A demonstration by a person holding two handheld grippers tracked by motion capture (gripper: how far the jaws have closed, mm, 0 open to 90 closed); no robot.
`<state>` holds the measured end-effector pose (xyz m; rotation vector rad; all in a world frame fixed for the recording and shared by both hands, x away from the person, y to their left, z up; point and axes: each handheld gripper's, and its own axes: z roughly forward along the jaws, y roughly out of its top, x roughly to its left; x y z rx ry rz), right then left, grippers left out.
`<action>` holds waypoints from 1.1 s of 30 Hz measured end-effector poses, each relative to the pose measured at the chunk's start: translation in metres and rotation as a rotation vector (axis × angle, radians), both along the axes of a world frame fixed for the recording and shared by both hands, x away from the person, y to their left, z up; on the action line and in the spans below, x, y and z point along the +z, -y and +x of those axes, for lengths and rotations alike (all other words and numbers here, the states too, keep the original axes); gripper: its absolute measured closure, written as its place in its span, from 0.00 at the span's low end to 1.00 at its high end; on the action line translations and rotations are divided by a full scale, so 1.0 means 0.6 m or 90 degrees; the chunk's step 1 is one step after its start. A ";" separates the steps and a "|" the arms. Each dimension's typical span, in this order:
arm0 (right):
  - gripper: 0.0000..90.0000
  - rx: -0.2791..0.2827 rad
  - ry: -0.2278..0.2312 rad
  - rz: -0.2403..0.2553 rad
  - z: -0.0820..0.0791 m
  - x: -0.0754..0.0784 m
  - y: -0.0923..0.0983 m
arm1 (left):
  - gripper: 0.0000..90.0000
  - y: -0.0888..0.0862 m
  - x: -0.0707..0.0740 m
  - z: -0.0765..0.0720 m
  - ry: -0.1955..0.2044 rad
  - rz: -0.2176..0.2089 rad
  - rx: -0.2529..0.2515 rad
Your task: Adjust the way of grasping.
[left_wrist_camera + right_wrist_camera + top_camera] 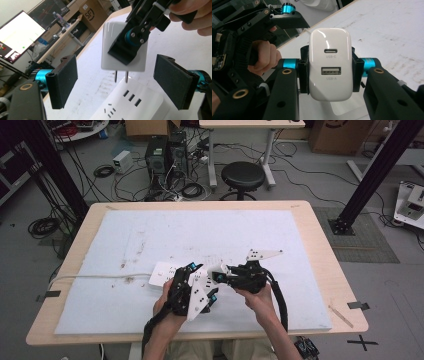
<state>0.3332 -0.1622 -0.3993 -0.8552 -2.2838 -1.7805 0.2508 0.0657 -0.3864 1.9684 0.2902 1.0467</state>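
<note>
Left gripper (117, 82): jaws spread wide, gripping nothing, flanking the white power strip (132, 102) on the padded table (150, 235). Right gripper (329, 72): clamped on the white USB charger (330, 63), prongs poised just above the strip's sockets.

charger (123, 48) above power strip (132, 102), strip on table (320, 245)

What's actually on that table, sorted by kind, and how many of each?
White USB charger, held in the right gripper: 1
White power strip with its cord: 1
Hand-held grippers, counting the left gripper: 2
Pale mat covering the table: 1
Total: 5
</note>
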 end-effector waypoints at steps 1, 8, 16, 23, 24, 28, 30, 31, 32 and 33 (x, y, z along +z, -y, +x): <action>0.70 0.000 0.000 0.000 0.000 0.000 0.000 | 0.22 0.000 0.000 0.000 0.000 0.000 0.000; 0.70 -0.017 0.014 0.000 0.002 0.002 0.014 | 0.22 -0.029 0.006 0.001 -0.036 -0.054 0.006; 0.70 -0.026 0.022 -0.004 0.001 0.005 0.022 | 0.22 -0.079 0.007 0.006 -0.069 -0.127 0.042; 0.70 -0.038 0.039 -0.024 0.005 0.005 0.031 | 0.22 -0.133 0.012 0.017 -0.097 -0.165 0.091; 0.70 -0.038 0.040 -0.030 0.005 0.006 0.032 | 0.22 -0.141 0.012 0.019 -0.101 -0.169 0.100; 0.70 -0.044 0.046 -0.044 0.005 0.006 0.034 | 0.22 -0.171 0.009 0.026 -0.115 -0.183 0.143; 0.70 -0.050 0.053 -0.047 0.005 0.007 0.039 | 0.22 -0.194 0.006 0.031 -0.123 -0.199 0.163; 0.70 -0.055 0.056 -0.048 0.004 0.007 0.042 | 0.22 -0.215 0.001 0.037 -0.134 -0.223 0.183; 0.70 -0.058 0.057 -0.046 0.005 0.007 0.044 | 0.22 -0.223 0.000 0.039 -0.139 -0.232 0.188; 0.70 -0.058 0.057 -0.046 0.005 0.007 0.044 | 0.22 -0.223 0.000 0.039 -0.139 -0.232 0.188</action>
